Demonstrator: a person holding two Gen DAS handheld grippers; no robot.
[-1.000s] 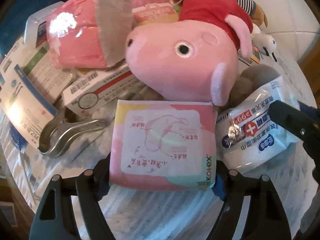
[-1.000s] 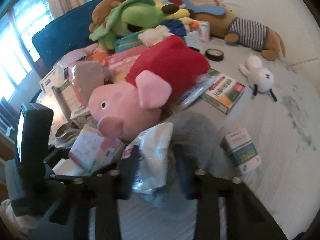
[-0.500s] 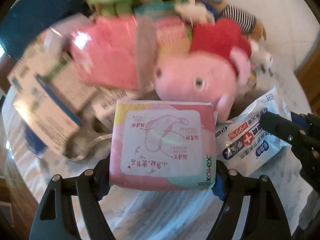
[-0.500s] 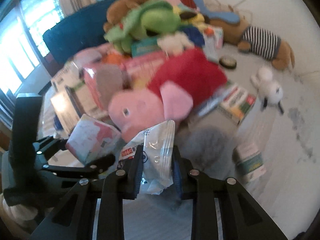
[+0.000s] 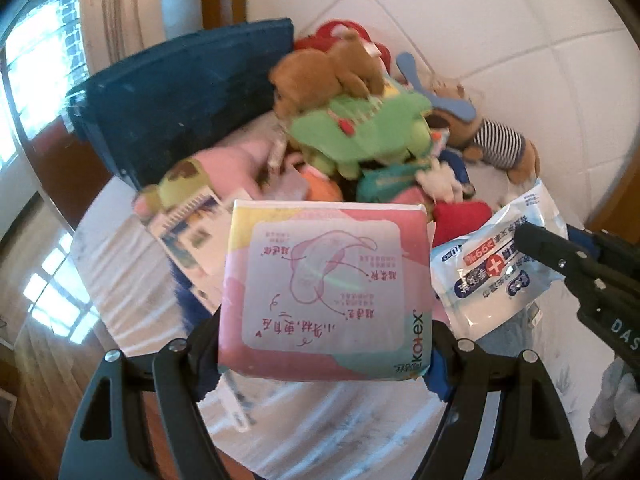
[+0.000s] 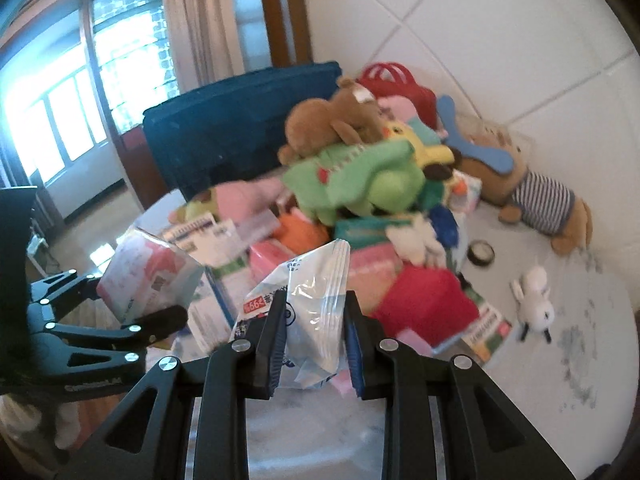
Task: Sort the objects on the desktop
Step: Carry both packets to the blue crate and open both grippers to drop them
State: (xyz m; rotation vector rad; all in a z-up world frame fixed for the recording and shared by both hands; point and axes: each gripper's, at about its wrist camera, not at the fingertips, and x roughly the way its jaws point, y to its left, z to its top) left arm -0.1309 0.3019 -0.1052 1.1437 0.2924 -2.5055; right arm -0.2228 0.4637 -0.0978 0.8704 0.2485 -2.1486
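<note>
Lifted clear of the worktop (image 5: 120,272) since a second ago, both packs, and carried up above the heap, with the pink pig plush gone from sight.

Clamped wide by the left hand-held gripper (image 5: 326,354): the Kotex pad pack (image 5: 328,292), held across its lower edge and standing squarely upright before the camera. Pinched almost shut by the right hand-held gripper (image 6: 313,340): the wet-wipe pouch (image 6: 308,292), held in the air just beside the pad pack.

Risks from here:
- Slipping of the pouch, a glossy crinkled film gripped over one narrow strip, with most of its length flopping free above the pads.
- Sagging or rolling of the pad pack, soft and cushiony under smooth printed wrap, held only at its bottom corners.
- Knocking together of the two packs, near enough already to touch, perhaps, at the pouch's left corner; hard to tell through the blur.
- Snagging the piled toys when setting down, if brought in low.

Around them, soft and rounded: a green plush (image 6: 360,180) topped by a brown plush bear (image 6: 332,120), a striped-shirt plush dog (image 6: 536,200) lying apart, a small white plush (image 6: 536,300) alone on the cloth. Flat and stiff by contrast: cardboard medicine boxes (image 5: 188,232), and behind everything a dark blue chair back (image 5: 180,100).
</note>
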